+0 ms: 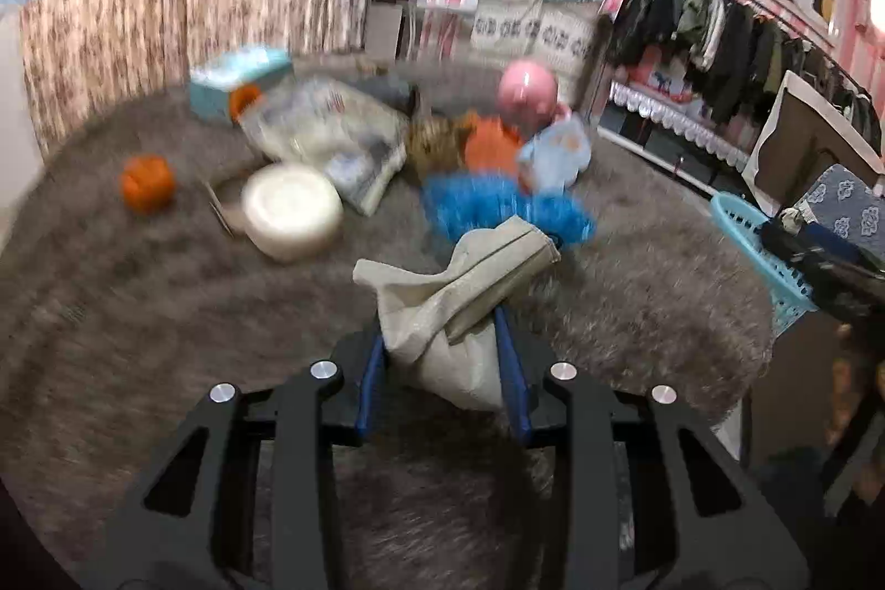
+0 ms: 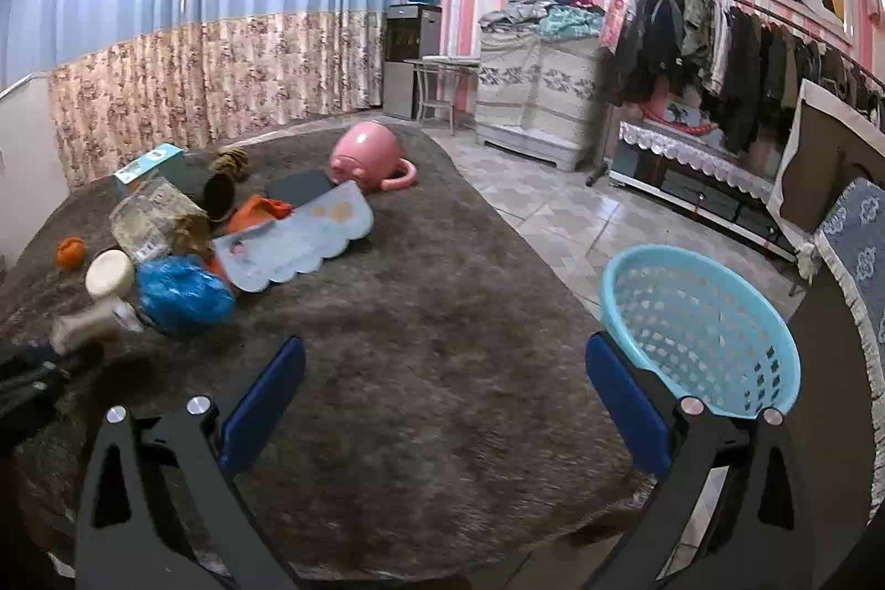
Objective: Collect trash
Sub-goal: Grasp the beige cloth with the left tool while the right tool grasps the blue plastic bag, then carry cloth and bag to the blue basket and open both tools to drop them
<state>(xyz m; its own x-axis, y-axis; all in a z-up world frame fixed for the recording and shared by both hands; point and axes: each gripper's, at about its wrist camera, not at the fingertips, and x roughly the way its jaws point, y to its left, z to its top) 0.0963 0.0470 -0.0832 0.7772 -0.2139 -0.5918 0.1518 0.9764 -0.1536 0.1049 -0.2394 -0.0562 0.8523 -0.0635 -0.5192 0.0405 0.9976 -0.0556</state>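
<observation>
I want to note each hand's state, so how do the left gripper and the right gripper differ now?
The left gripper has its jaws closed on a crumpled beige bag; the right gripper has its jaws wide apart, with nothing between them. The left one faces the clutter on the rug; the right one stands beside the blue basket. Both have blue pads.

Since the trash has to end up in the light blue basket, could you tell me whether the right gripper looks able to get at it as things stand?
Probably yes. The right gripper has its jaws wide open and empty, and the light blue basket stands right beside its right-hand finger with nothing between them.
</observation>
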